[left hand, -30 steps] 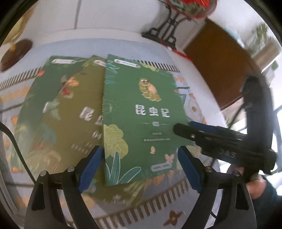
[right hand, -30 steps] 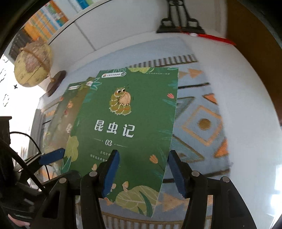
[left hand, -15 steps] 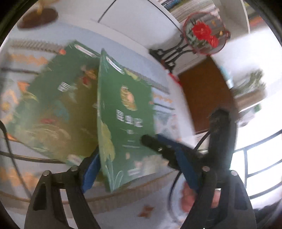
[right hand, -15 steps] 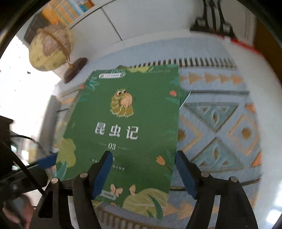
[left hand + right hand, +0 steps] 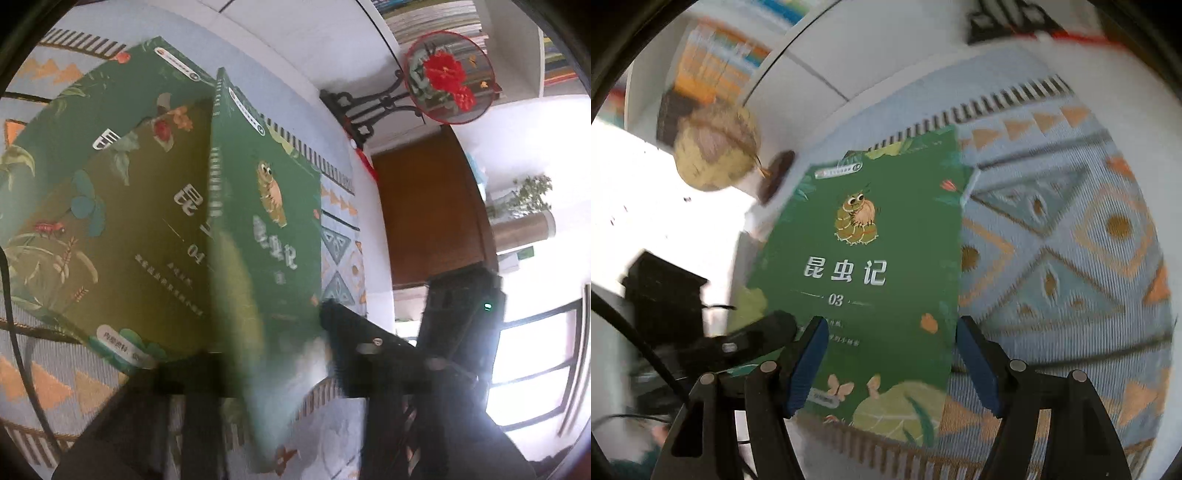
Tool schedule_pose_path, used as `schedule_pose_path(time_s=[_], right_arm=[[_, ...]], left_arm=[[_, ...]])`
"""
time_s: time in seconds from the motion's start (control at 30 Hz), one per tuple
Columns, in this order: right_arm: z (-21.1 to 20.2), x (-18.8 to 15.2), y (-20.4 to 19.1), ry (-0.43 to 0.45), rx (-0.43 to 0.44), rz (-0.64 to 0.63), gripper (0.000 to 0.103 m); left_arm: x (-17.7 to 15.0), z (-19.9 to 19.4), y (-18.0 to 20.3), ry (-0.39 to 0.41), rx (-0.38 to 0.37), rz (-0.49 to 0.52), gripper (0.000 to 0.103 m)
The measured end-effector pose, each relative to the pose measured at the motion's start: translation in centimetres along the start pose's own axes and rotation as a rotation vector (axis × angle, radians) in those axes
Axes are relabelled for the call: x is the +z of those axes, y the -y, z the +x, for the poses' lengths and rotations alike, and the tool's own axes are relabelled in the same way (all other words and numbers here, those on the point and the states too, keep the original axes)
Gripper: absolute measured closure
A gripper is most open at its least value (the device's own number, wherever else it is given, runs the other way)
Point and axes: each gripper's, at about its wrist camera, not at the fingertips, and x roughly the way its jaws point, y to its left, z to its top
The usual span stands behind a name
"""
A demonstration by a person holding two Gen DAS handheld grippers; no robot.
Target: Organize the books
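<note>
A green book numbered 03, with a caterpillar on its cover, is tipped up along its spine side off the olive-green book numbered 04. My left gripper is shut on the near spine corner of book 03; its fingers are blurred and mostly hidden by the cover. It also shows as a dark blur at the left in the right wrist view. My right gripper stands open over the book's near end. One blue pad is over the cover, the other at its right edge.
The books lie on a blue patterned mat on a white table. A globe stands at the back left. A round fan ornament with red flowers on a black stand is at the back right, before a brown cabinet.
My left jaws have gone from wide open to shut on book 03, whose spine side has lifted off book 04. The left view has rolled. My right jaws stand a little wider.
</note>
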Motion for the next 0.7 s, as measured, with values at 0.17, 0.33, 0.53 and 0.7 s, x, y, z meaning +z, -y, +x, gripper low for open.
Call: schedule_pose_path(time_s=[0.17,0.33,0.53,0.7], right_arm=[[-2.0,-2.2,2.8,-0.037,0.126,0.163,0.033],[-3.4,-4.8,5.2,-0.026,0.301,0.343,0.033],[-2.5,-3.4,7.0,0.041,0.438,0.504,0.041],[-1.3,-1.7,4.3,0.041,0.344,0.395,0.080]], left_arm=[[-0.1,0.1,0.3,-0.030,-0.126,-0.075,0.094],[0.2,-0.1,0.2,-0.041,-0.194,-0.132,0.094],[0.1,-0.9,-0.4,-0.053,-0.187,-0.145,0.094],[0.1,-1.5,-0.4,-0.036,-0.068,-0.093,0.094]])
